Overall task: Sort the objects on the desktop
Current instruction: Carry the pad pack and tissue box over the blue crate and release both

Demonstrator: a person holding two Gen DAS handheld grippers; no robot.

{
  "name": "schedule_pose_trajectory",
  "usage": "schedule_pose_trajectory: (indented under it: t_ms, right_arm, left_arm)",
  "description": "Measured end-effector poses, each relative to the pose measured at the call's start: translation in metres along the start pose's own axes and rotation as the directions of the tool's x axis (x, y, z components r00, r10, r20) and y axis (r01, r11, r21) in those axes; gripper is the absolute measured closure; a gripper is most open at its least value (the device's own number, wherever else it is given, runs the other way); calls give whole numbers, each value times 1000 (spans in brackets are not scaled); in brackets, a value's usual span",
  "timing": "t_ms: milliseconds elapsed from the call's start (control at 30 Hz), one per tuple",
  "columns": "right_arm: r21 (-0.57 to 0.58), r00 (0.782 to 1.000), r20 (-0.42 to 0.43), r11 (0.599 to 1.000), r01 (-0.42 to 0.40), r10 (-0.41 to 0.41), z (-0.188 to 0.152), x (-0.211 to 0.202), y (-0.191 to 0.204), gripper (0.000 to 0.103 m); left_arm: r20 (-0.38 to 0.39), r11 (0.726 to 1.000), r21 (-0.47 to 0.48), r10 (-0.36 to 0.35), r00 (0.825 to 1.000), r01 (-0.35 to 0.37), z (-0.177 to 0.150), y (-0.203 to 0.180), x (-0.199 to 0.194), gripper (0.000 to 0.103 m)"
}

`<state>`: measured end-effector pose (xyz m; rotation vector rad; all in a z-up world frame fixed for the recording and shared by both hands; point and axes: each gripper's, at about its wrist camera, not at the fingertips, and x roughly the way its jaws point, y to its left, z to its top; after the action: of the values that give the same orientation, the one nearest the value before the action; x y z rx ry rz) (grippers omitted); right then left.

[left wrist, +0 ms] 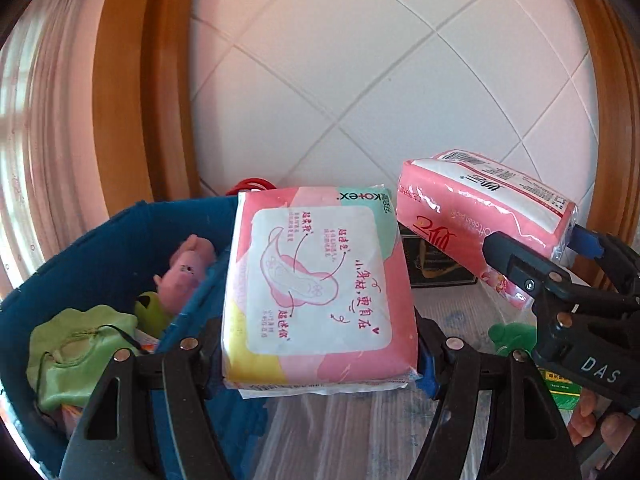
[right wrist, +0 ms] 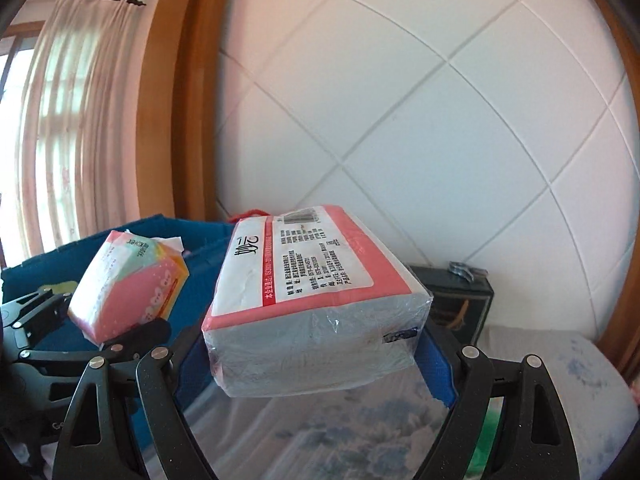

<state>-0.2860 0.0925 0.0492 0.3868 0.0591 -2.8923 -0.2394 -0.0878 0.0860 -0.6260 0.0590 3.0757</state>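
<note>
the kotex pack is clamped in the left gripper, the tissue pack in the right gripper; the blue bin's toys are shown only by the left wrist view.

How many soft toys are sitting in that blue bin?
2 show: a pink plush against the bin's inner wall, and a green one just below it. Others may hide under the green cloth.

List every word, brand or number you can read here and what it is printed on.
"Kotex", upside down: pad pack in the left gripper.
"soft clean paper", upside down: pink tissue pack in the right gripper.
"DAS": right gripper's body.
Chinese print on both packs, barcode and its digits: too small or blurred to read.
</note>
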Motion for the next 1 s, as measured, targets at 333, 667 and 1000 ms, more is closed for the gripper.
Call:
schedule_pose_trajectory:
  t_ms: [333, 667, 1000]
  right_arm:
    - [-34, 985, 73, 987, -155, 157, 49, 13, 117, 16]
    - [-90, 969, -18, 965, -246, 245, 47, 78, 204, 16]
    - [-128, 969, -95, 962, -240, 229, 35, 119, 232, 11]
  left_arm:
    - [-2, 973, -84, 214, 977, -213, 7, 129, -56, 33]
    - [-131, 943, -141, 284, 950, -302, -12, 223, -29, 33]
    - [-178, 949, -135, 260, 949, -286, -21, 240, -14, 25]
